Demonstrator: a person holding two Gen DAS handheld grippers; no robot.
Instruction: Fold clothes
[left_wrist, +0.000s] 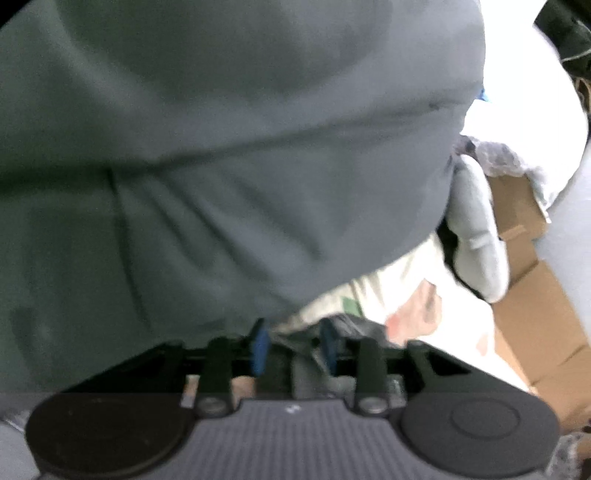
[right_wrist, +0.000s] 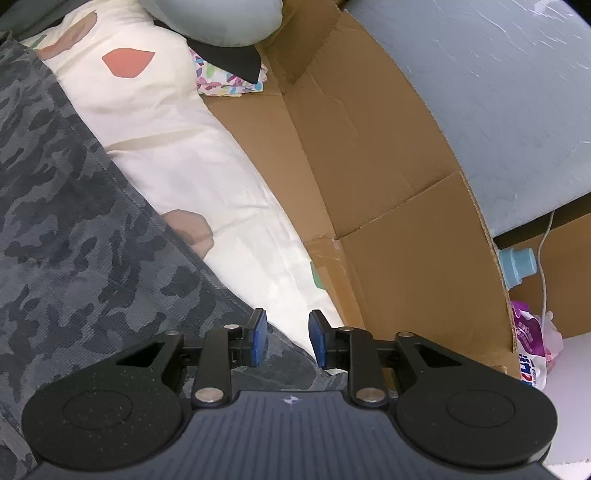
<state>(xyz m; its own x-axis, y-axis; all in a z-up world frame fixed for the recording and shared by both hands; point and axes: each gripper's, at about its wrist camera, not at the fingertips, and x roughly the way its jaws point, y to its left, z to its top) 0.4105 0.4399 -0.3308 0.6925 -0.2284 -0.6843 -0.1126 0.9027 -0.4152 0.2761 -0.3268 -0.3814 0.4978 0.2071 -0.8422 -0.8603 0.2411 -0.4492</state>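
Observation:
In the left wrist view a plain grey-green garment (left_wrist: 221, 155) fills most of the frame, blurred and very close. My left gripper (left_wrist: 293, 345) has its blue pads apart, with dark cloth (left_wrist: 295, 347) bunched between them. In the right wrist view a grey camouflage garment (right_wrist: 74, 229) lies on a white sheet with coloured shapes (right_wrist: 177, 147). My right gripper (right_wrist: 286, 338) is open and empty, its blue pads just over the camouflage garment's edge.
An open cardboard box (right_wrist: 369, 184) stands beside the bed, also in the left wrist view (left_wrist: 535, 314). A pale grey rolled item (right_wrist: 221, 22) and floral cloth (right_wrist: 229, 79) lie at the far end. A pale wall (right_wrist: 498, 92), a blue-capped bottle (right_wrist: 517, 264) and packets (right_wrist: 532, 343) are at the right.

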